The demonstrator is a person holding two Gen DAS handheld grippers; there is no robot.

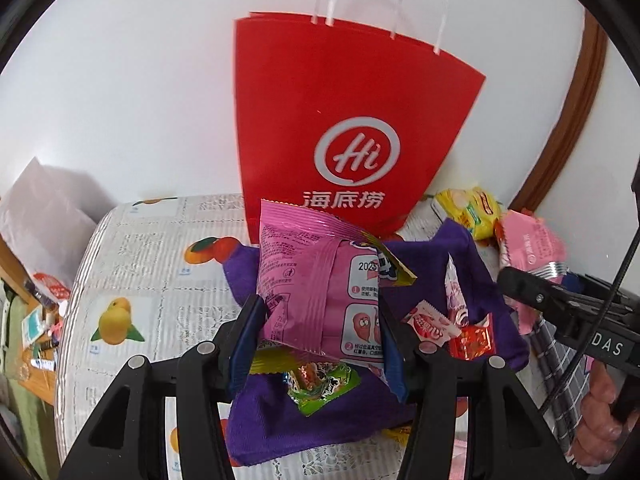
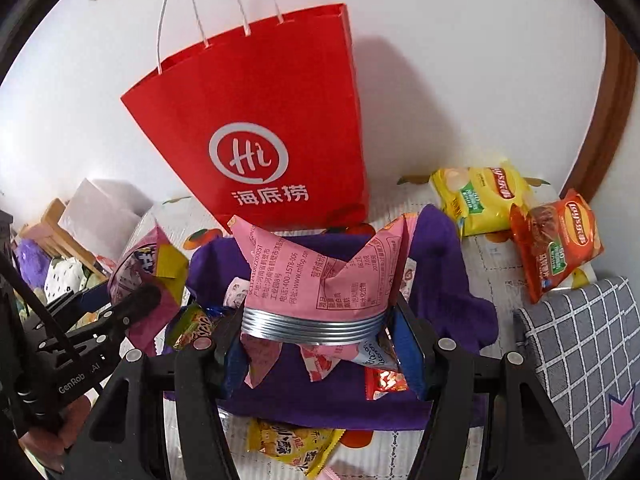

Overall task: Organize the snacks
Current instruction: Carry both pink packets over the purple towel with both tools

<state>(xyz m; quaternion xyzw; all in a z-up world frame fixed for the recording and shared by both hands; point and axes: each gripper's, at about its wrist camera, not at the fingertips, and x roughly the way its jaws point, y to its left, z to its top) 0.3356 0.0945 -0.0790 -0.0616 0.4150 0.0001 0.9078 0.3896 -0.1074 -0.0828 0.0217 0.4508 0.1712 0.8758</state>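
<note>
My left gripper (image 1: 320,322) is shut on a magenta snack packet (image 1: 316,280), held upright above a purple cloth (image 1: 452,276). My right gripper (image 2: 320,330) is shut on a light pink packet (image 2: 320,276), clamped near its silver crimped end. A red paper bag (image 1: 340,120) with white handles stands upright against the wall just beyond both packets, also seen as the red paper bag (image 2: 260,140). Each gripper shows in the other's view: the right gripper (image 1: 540,280) at the right, the left gripper (image 2: 132,300) at the left. Small candies (image 1: 436,324) lie on the cloth.
A yellow chip bag (image 2: 480,196) and an orange-red chip bag (image 2: 556,240) lie right of the red bag. A grey checked cushion (image 2: 580,340) sits at the near right. A yellow snack packet (image 2: 292,444) lies on the fruit-print tablecloth (image 1: 132,280). Clutter lies beyond the table's left edge.
</note>
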